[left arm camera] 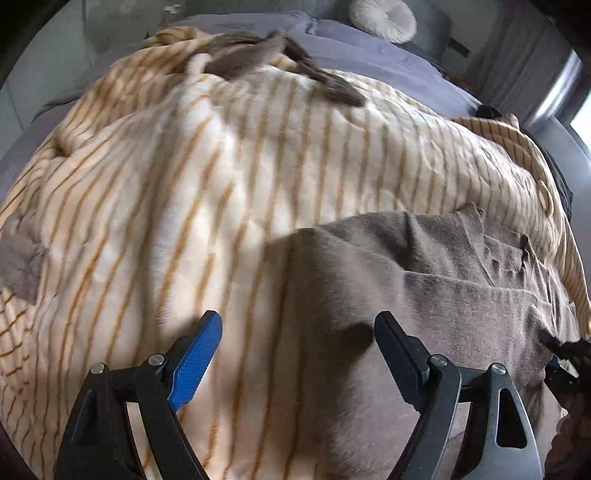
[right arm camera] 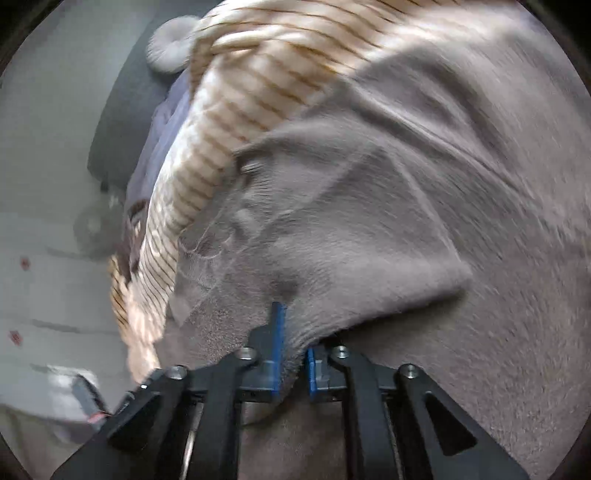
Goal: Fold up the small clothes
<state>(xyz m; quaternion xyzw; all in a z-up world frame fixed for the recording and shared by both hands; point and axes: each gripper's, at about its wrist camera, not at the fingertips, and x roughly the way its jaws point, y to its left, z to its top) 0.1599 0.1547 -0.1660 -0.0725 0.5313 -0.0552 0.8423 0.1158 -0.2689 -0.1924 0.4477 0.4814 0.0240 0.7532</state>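
Observation:
A grey-brown knit garment [left arm camera: 424, 295] lies spread on a cream blanket with orange stripes [left arm camera: 221, 166]. My left gripper [left arm camera: 298, 321] hovers open over the garment's left edge, one finger above the blanket and the other above the cloth, with nothing between them. In the right wrist view the same garment [right arm camera: 369, 221] fills most of the frame, with a folded flap lying on top. My right gripper [right arm camera: 293, 332] is shut on a bunched fold of it, and the cloth is pinched between the blue pads [right arm camera: 277, 325].
Another grey-brown garment [left arm camera: 258, 51] lies crumpled at the blanket's far end, and a similar piece [left arm camera: 22, 262] shows at the left edge. A grey sheet [left arm camera: 351, 44] and a round cream cushion [left arm camera: 384, 18] lie beyond. The bed's edge and pale floor [right arm camera: 44, 258] are at the left.

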